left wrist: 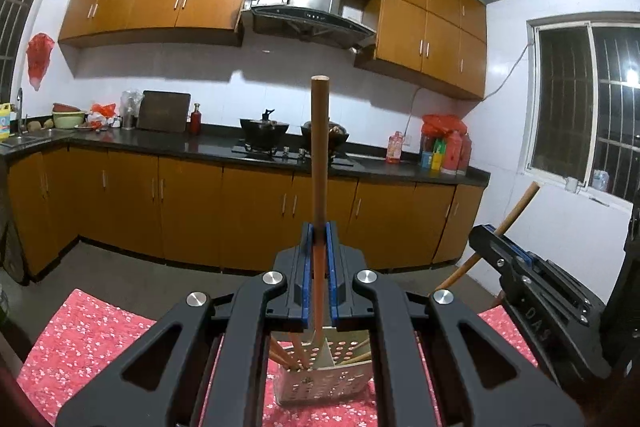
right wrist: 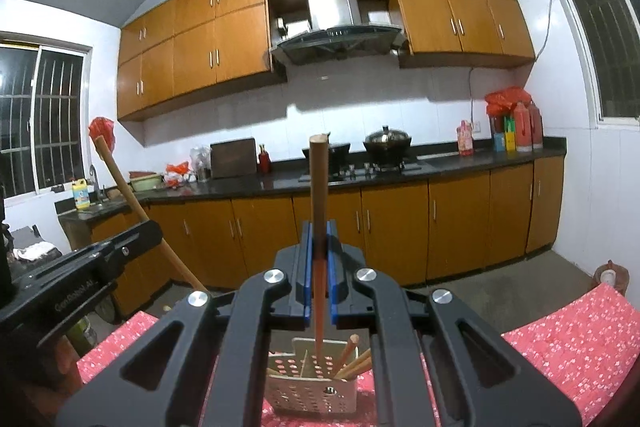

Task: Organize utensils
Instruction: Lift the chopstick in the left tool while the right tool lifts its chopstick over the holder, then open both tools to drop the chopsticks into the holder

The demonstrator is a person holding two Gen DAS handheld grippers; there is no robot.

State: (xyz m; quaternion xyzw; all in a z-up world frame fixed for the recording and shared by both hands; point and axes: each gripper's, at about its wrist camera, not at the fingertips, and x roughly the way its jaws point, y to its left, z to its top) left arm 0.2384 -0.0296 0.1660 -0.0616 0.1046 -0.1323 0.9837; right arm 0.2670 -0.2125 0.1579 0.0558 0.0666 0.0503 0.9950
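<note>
My left gripper (left wrist: 319, 231) is shut on a wooden-handled utensil (left wrist: 320, 147) that stands upright, its lower end down in a white perforated holder (left wrist: 320, 385). My right gripper (right wrist: 319, 231) is shut on another wooden-handled utensil (right wrist: 319, 183), also upright with its lower end in the same holder (right wrist: 310, 393). Several wooden chopsticks (right wrist: 352, 361) lean inside the holder. The right gripper (left wrist: 516, 255) shows at the right of the left wrist view with its handle (left wrist: 516, 207). The left gripper (right wrist: 120, 247) shows at the left of the right wrist view.
The holder stands on a table with a red flowered cloth (left wrist: 80, 339). Behind are wooden cabinets and a dark counter (left wrist: 160, 143) with a stove and pots (left wrist: 264, 129), bottles (left wrist: 452, 151) and a sink at the left. Barred windows (left wrist: 592, 107) are on the side walls.
</note>
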